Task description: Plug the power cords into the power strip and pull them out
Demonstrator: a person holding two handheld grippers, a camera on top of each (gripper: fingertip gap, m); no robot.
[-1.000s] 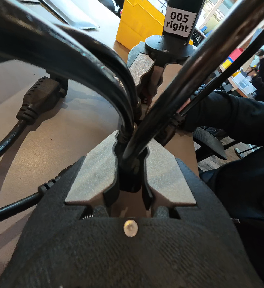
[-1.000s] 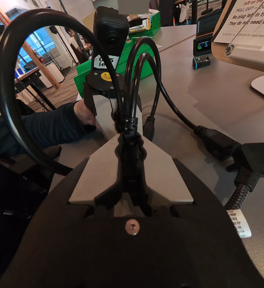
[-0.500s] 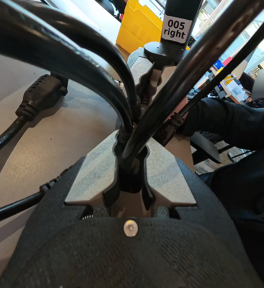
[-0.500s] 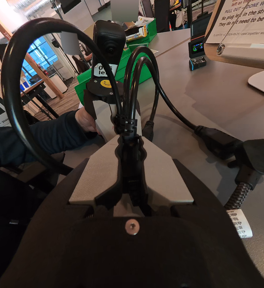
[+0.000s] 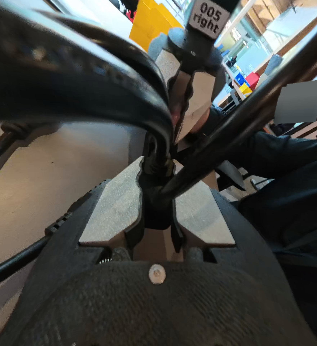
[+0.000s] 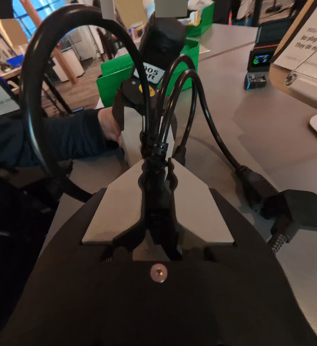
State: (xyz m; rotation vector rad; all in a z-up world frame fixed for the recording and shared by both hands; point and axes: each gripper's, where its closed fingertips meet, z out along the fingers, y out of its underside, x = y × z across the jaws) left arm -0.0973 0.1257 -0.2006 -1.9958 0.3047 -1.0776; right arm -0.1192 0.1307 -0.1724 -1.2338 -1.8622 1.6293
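Note:
In the left wrist view my left gripper [image 5: 157, 164] is shut on a black plug [image 5: 156, 209]. Thick black cords [image 5: 97, 88] arch up and left from it, and one straight cord [image 5: 247, 116] crosses to the upper right. My right gripper [image 5: 178, 131] faces it, close behind the cords. In the right wrist view my right gripper [image 6: 157, 161] is shut on another black plug [image 6: 156, 204], with a thin gap at its right finger. Several cords [image 6: 172, 97] loop up from the two plugs. The left gripper [image 6: 150, 142] stands just beyond. No power strip shows clearly.
On the grey table [image 6: 266, 131] to the right lie a loose black connector [image 6: 255, 185] and a black plug on a braided cable [image 6: 300, 209]. Behind stand a green bin [image 6: 114, 80], a small screen device [image 6: 260, 60] and a sign board [image 6: 313, 46]. A yellow bin [image 5: 150, 24] stands far back. Only a small space, under 4 cm, lies between the two pairs of fingers.
Both views have tilted and blurred. The two grippers have drawn closer together with the plugs still held, and the cord loops have swung nearer the cameras.

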